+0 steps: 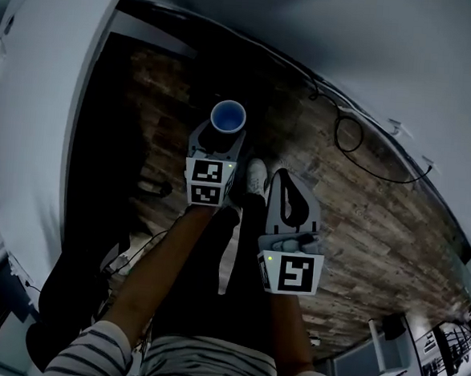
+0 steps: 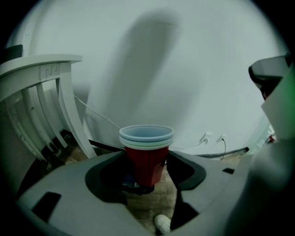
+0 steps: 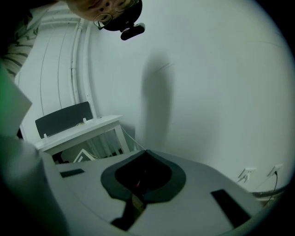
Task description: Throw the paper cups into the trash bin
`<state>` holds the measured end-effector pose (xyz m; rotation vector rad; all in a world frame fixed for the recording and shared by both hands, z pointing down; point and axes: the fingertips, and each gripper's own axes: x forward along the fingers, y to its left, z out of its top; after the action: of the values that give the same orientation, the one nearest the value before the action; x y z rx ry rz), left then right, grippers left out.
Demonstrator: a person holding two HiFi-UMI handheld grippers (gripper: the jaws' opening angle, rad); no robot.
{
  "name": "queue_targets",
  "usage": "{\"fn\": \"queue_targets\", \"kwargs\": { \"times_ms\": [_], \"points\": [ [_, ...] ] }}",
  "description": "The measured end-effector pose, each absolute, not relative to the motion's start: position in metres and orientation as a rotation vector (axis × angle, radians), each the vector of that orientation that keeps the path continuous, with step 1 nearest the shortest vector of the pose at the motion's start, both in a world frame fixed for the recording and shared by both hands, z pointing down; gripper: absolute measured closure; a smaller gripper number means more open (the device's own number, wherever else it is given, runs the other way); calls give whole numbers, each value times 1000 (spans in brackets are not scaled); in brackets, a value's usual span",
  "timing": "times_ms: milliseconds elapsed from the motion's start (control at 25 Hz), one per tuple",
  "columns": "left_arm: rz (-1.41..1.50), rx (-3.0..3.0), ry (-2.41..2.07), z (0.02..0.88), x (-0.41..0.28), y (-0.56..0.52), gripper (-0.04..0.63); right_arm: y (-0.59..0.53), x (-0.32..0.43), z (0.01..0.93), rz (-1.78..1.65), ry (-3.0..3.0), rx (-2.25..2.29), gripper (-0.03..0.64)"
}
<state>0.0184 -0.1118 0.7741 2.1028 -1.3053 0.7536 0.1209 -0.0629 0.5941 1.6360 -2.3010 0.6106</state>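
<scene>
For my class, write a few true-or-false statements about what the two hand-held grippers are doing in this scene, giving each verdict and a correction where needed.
1. The left hand-held gripper holds a stack of paper cups upright. True.
2. The outer cup of the stack is green. False: it is red.
3. The right hand-held gripper also holds a cup. False: its jaws are together with nothing between them.
4. A cable lies on the wooden floor near the wall. True.
</scene>
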Motion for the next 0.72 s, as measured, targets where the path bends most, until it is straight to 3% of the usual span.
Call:
{"fn": "queue_targets", "kwargs": {
  "times_ms": [720],
  "points": [
    [885, 2057, -1272, 886, 18, -143, 308, -62, 125, 639, 690, -2278, 1636, 607]
  ]
}}
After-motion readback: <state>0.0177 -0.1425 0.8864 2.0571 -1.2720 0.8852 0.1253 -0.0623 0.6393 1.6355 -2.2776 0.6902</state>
